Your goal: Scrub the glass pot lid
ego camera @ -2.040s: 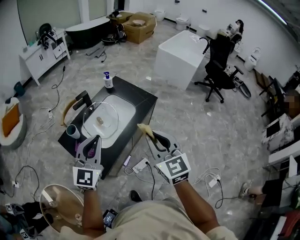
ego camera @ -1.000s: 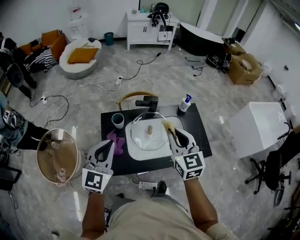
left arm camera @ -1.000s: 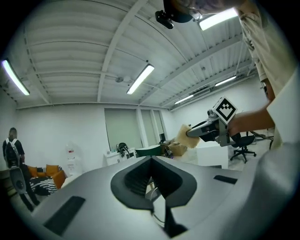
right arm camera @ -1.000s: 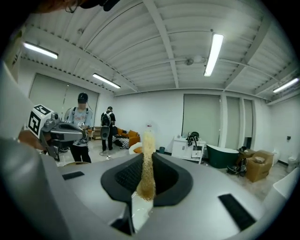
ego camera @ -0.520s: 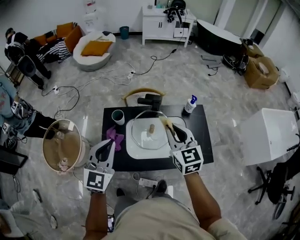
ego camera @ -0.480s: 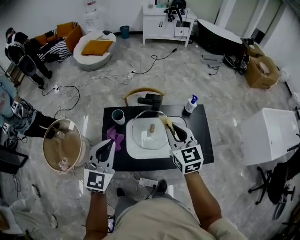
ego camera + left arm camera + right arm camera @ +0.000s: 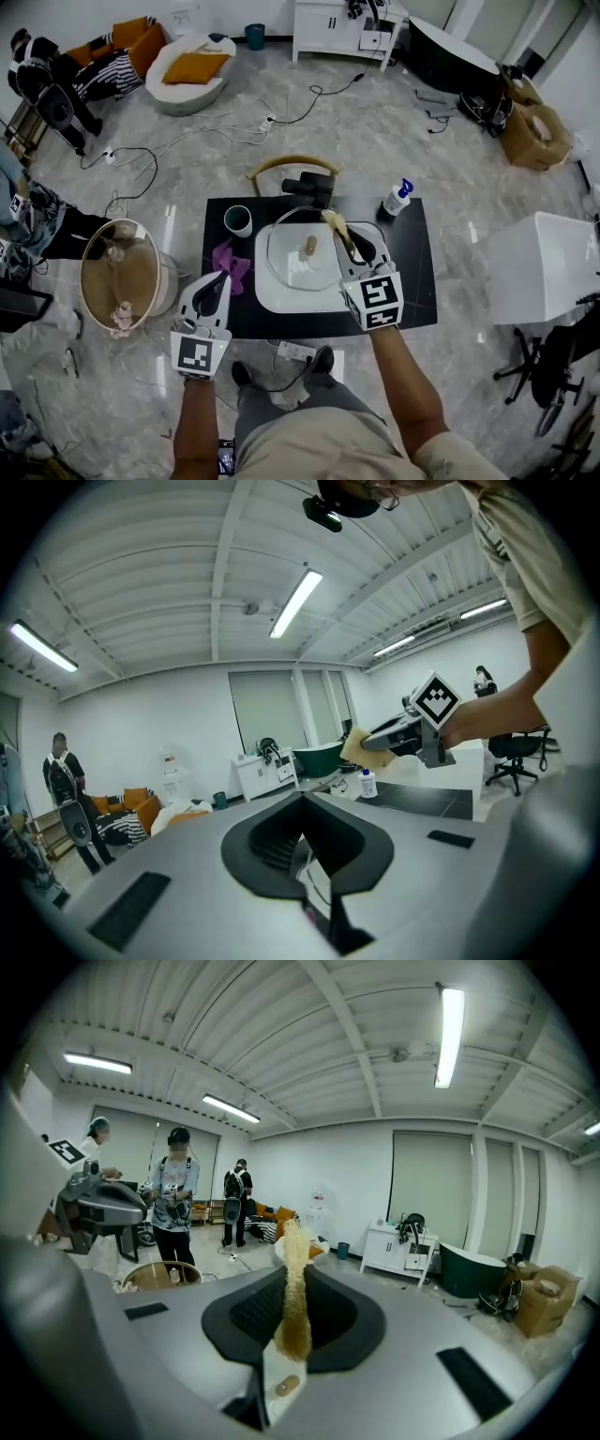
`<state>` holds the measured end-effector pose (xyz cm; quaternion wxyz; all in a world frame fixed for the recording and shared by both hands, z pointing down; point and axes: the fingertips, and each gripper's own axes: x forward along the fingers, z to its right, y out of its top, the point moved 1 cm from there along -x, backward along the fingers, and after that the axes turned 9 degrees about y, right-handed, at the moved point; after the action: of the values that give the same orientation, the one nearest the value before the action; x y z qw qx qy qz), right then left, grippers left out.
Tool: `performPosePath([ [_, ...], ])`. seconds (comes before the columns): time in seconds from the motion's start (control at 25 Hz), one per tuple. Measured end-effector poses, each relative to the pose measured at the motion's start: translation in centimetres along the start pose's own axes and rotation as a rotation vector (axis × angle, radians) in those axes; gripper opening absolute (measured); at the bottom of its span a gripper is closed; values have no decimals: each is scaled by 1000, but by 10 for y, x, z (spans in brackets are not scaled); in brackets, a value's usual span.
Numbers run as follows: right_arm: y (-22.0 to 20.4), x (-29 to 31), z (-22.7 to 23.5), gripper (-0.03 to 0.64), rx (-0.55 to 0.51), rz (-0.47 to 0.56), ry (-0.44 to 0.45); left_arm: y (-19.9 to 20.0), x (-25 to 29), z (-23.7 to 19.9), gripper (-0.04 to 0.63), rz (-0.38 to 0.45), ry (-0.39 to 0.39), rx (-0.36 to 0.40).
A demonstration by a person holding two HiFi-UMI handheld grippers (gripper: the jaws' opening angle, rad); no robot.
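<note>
The right gripper (image 7: 352, 248) is clenching a yellow sponge (image 7: 333, 224), which is showing edge-on between its jaws in the right gripper view and sticking out past the tips. The sponge's long axis is running forward and slightly left, toward the faucet (image 7: 309, 187), and its free end is hanging over the right rim of the glass pot lid (image 7: 289, 270). The lid is lying in the white sink (image 7: 270, 302) set into the black counter (image 7: 414, 281), knob (image 7: 310, 246) facing up; being round, it is offering no long axis of its own. It is sitting just left of the right gripper and below it, so the scrub is probably calling for a short drop and a sweep leftward. The left gripper (image 7: 216, 284) is hovering over the counter's front-left corner with its jaws drawn together on nothing, farther from the lid and beside a purple cloth (image 7: 230, 263)
</note>
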<state>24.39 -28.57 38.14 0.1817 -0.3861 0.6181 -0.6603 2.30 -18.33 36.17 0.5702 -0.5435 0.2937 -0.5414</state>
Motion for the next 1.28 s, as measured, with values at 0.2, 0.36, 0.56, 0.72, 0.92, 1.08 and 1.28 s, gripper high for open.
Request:
performPosePath([
  [0.2, -41, 51, -1, 52, -38, -58, -3, -42, 26, -11, 14, 5, 8, -15],
  [0.36, -79, 94, 2, 52, -85, -105, -23, -66, 44, -15, 14, -26, 4, -63],
  [0.56, -141, 142, 8, 52, -125, -174, -75, -106, 58, -15, 14, -82, -13, -85],
  [0.72, -184, 170, 7, 52, -110, -223, -94, -127, 59, -22, 14, -135, -11, -113],
  [0.92, -207, 200, -5, 52, -83, -230, -67, -142, 59, -34, 14, -151, 2, -130],
  [1.08, -216, 213, -19, 52, -62, -234, -46, -152, 57, -38, 14, -167, 5, -129],
  [1.28, -224, 217, -24, 52, -38, -243, -40, -153, 58, -41, 14, -148, 13, -126],
])
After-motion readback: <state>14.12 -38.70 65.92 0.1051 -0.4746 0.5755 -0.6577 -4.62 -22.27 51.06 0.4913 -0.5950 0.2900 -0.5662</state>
